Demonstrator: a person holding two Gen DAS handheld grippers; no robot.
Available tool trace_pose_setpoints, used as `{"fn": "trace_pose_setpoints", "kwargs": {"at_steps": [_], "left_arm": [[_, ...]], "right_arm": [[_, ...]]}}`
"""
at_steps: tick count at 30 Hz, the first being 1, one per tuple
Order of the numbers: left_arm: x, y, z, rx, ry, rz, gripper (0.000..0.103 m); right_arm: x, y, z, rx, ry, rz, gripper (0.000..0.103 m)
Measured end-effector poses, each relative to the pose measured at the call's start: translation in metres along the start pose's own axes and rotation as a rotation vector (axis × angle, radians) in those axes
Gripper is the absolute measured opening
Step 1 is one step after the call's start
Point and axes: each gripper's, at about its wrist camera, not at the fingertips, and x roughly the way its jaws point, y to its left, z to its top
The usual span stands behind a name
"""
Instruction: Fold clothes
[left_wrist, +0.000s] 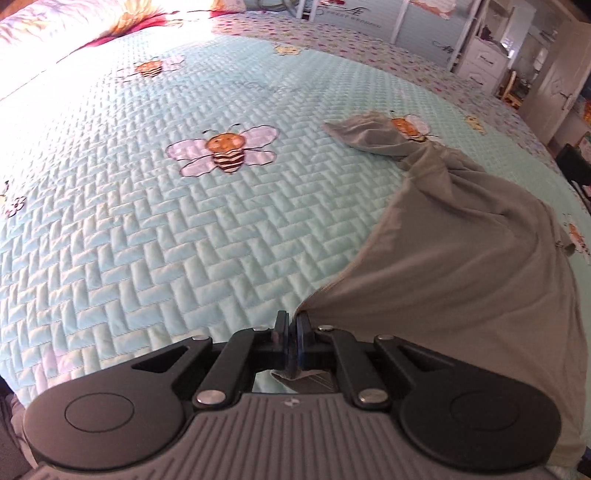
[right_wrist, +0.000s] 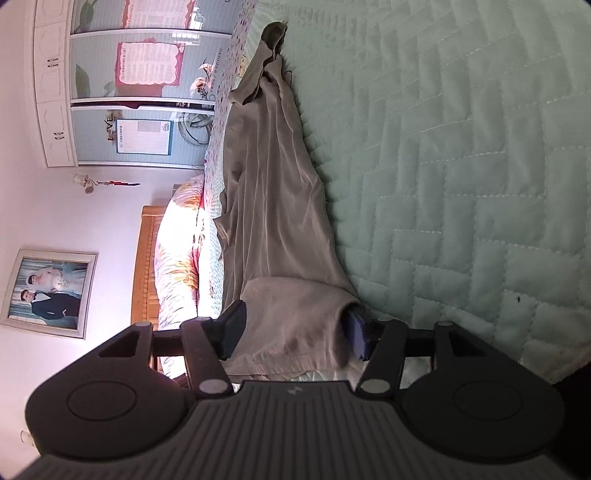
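From the left wrist, the left gripper (left_wrist: 292, 325) is pinched tight on a corner of the grey garment (left_wrist: 461, 266), which trails rumpled across the quilted bedspread (left_wrist: 147, 240); nothing looks folded yet. From the right wrist, the right gripper (right_wrist: 295, 328) stands wide, the garment's hem (right_wrist: 291, 325) lying between its fingers, apparently ungripped, so folding has barely begun.

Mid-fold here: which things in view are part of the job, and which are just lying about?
Part of the job:
- grey garment
- left gripper, shut on the garment's edge
- right gripper, fingers apart with garment cloth between them
- quilted bedspread, the folding surface

Just lying about:
- floral pillow
- framed photo
- wardrobe
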Motion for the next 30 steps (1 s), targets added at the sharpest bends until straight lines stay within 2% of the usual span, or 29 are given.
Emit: {"fn": "trace_pose_setpoints", "kwargs": {"at_steps": [3, 5, 8, 10, 13, 15, 17, 19, 20, 21, 23, 26, 28, 30], "left_arm": [[0.015, 0.010, 0.000, -0.009, 0.047, -0.001, 0.003], [0.022, 0.009, -0.003, 0.022, 0.070, 0.015, 0.003], [0.029, 0.007, -0.008, 0.050, 0.088, 0.028, 0.003], [0.030, 0.004, -0.010, 0.066, 0.084, 0.029, 0.003], [0.030, 0.001, -0.012, 0.087, 0.080, 0.035, 0.003], [0.031, 0.002, -0.011, 0.091, 0.081, 0.033, 0.003], [0.030, 0.000, -0.012, 0.102, 0.078, 0.034, 0.003], [0.028, -0.003, -0.013, 0.107, 0.086, 0.018, 0.003], [0.027, -0.004, -0.013, 0.105, 0.093, 0.004, 0.003], [0.025, -0.005, -0.013, 0.093, 0.107, -0.029, 0.003], [0.012, -0.006, -0.013, 0.027, 0.125, -0.134, 0.003], [-0.016, -0.005, -0.013, -0.088, 0.126, -0.304, 0.003], [-0.044, -0.009, -0.009, -0.130, 0.088, -0.414, 0.003], [-0.069, -0.016, -0.004, -0.146, 0.043, -0.495, 0.003]], "right_arm": [[0.001, 0.010, -0.005, -0.044, 0.046, -0.026, 0.071], [0.000, 0.013, -0.009, -0.067, 0.056, -0.076, 0.072], [-0.002, 0.006, -0.009, -0.009, 0.038, -0.068, 0.072], [0.002, 0.008, -0.011, -0.027, 0.041, -0.077, 0.072], [0.011, 0.019, -0.018, -0.152, 0.064, -0.108, 0.072], [0.015, 0.030, -0.028, -0.305, 0.074, -0.153, 0.071], [0.018, 0.038, -0.036, -0.423, 0.063, -0.196, 0.058], [0.021, 0.042, -0.039, -0.491, 0.036, -0.243, 0.013], [0.021, 0.041, -0.039, -0.510, 0.020, -0.253, 0.003], [0.020, 0.041, -0.038, -0.509, 0.013, -0.245, 0.002], [0.016, 0.040, -0.032, -0.452, 0.009, -0.185, 0.002], [-0.007, 0.048, -0.020, -0.298, -0.034, 0.042, 0.002], [-0.028, 0.064, -0.010, -0.224, -0.082, 0.202, 0.002], [-0.044, 0.083, 0.000, -0.232, -0.119, 0.289, 0.002]]}}
